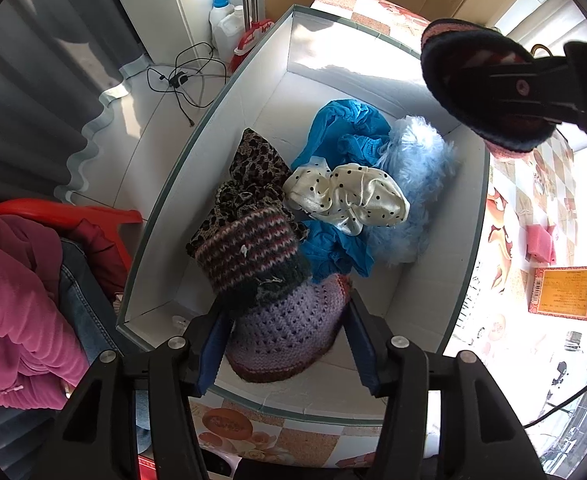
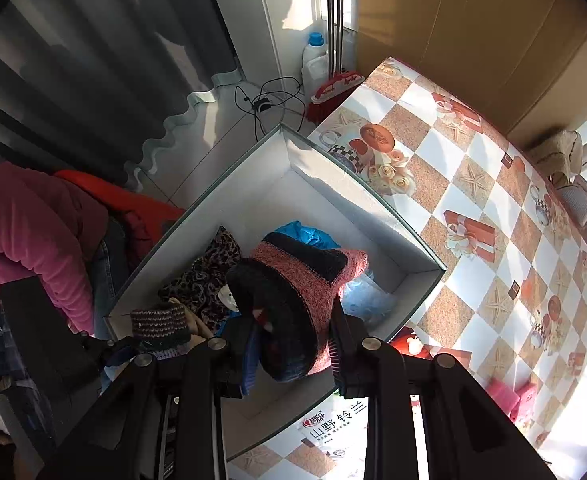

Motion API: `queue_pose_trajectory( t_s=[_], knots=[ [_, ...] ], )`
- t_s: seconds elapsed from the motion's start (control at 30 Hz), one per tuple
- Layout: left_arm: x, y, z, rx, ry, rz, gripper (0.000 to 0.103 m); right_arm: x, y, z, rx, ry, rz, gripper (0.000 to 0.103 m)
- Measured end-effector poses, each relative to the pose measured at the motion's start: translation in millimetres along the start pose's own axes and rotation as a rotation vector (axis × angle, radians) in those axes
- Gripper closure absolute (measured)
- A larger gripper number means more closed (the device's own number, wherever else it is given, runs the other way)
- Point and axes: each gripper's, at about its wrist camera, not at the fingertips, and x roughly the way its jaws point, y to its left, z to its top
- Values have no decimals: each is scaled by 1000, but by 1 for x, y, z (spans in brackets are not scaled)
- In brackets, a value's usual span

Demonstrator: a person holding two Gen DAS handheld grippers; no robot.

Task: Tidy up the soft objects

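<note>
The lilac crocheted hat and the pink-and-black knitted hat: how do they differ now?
The lilac crocheted hat lies in the white cardboard box; the pink-and-black knitted hat hangs above it. The left tongs stand open around the lilac hat; the right tongs pinch the pink-and-black one. Both are soft wool hats.

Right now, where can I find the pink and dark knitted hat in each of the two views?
Left wrist view: the pink and dark knitted hat is at the upper right, held by the right tool above the white box.
Right wrist view: it is at the lower centre, between that tool's fingers.
Shared landmark: the leopard-print cloth in the box.
</note>
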Motion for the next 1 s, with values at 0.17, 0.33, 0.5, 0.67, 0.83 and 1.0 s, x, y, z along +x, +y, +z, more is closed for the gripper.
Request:
queue_pose_trajectory(
  t_s=[0.17,0.33,0.5,0.67,0.83,1.0],
  knots=[
    [-6,-7,-2,32,-30,13,24,-7,-1,-1,12,-22,9,48],
    [-7,-10,-5,42,-27,-2,24,-11,-4,-4,26,-31,5,48],
    [-12,-12,-6,42,-39,1,21,-14,-11,-15,52,-32,6,48],
    [-12,-12,-6,38,-45,40,20,-17,-18,-26,78,-27,3,48],
    [-17,-6,-5,10,-64,9,20,-24,-19,-34,76,-43,-8,48],
    [-22,-2,-4,-32,-83,-31,18,-34,-23,-40,85,-63,-12,48]
  ],
)
